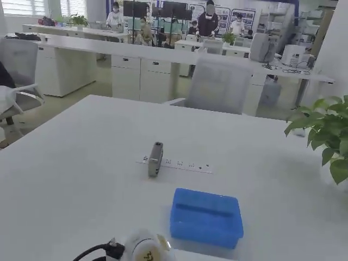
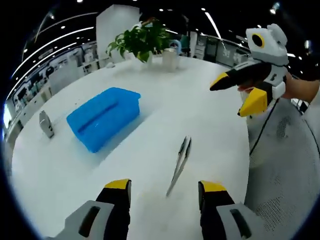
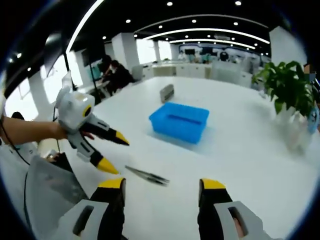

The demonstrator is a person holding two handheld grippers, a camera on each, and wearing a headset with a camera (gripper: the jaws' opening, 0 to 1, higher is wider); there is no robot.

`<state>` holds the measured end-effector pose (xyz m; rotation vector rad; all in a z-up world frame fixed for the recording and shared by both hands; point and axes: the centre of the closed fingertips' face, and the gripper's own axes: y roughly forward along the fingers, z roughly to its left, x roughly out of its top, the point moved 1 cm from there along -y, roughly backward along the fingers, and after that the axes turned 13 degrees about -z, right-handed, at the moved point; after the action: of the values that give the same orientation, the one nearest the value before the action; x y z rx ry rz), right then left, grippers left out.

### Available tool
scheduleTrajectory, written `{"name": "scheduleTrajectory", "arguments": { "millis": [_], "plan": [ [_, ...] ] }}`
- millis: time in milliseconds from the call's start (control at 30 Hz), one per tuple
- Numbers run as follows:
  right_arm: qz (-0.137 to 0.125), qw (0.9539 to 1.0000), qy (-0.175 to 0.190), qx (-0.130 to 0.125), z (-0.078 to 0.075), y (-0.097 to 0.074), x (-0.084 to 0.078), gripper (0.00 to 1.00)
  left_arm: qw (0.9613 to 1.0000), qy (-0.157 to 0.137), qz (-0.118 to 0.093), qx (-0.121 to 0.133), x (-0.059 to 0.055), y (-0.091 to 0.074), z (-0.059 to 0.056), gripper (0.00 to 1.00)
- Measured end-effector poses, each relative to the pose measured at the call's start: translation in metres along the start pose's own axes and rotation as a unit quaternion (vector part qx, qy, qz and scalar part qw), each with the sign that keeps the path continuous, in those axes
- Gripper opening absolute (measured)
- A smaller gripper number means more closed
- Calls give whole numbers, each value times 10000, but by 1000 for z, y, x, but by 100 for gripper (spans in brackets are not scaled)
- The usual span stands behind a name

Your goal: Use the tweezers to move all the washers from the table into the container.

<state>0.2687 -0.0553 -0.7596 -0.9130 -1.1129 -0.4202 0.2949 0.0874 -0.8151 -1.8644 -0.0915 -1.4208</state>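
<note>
Left hand-held gripper point(image 2: 165, 186), jaws spread, just behind the flat-lying tweezers point(image 2: 179, 165)

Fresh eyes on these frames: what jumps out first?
The bright blue container stands out against the white table, near the front in the head view. A pair of tweezers lies flat on the table just ahead of the left gripper and the right gripper, both open and holding nothing. A leafy green plant stands at the table's right side.
</note>
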Motion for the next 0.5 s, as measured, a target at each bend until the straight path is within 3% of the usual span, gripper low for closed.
{"name": "scheduleTrajectory", "arguments": {
  "millis": [100,167,200,233,267,300,367,500],
  "plan": [
    [-169,9998,132,-46,-1,-3,8,67,9975,-514,-309,364,10,-17,3,74],
    [-388,9990,198,-107,-3,-4,15,75,9943,-626,-453,735,14,-31,11,81],
    [-451,9987,202,-130,-4,-5,17,80,9922,-709,-504,891,16,-37,12,86],
    [-459,9986,213,-156,-3,-7,17,83,9878,-894,-628,1110,19,-47,15,88],
    [-455,9986,213,-156,-3,-8,17,84,9863,-953,-694,1156,20,-49,15,90],
    [-477,9985,213,-170,-3,-10,17,84,9816,-1127,-860,1278,24,-58,14,93],
    [-570,9978,188,-264,-4,-12,18,89,9753,-1258,-1021,1501,28,-72,13,99],
    [-636,9973,122,-349,-7,-17,19,96,9712,-1163,-978,1835,26,-94,10,99]
  ]
}}
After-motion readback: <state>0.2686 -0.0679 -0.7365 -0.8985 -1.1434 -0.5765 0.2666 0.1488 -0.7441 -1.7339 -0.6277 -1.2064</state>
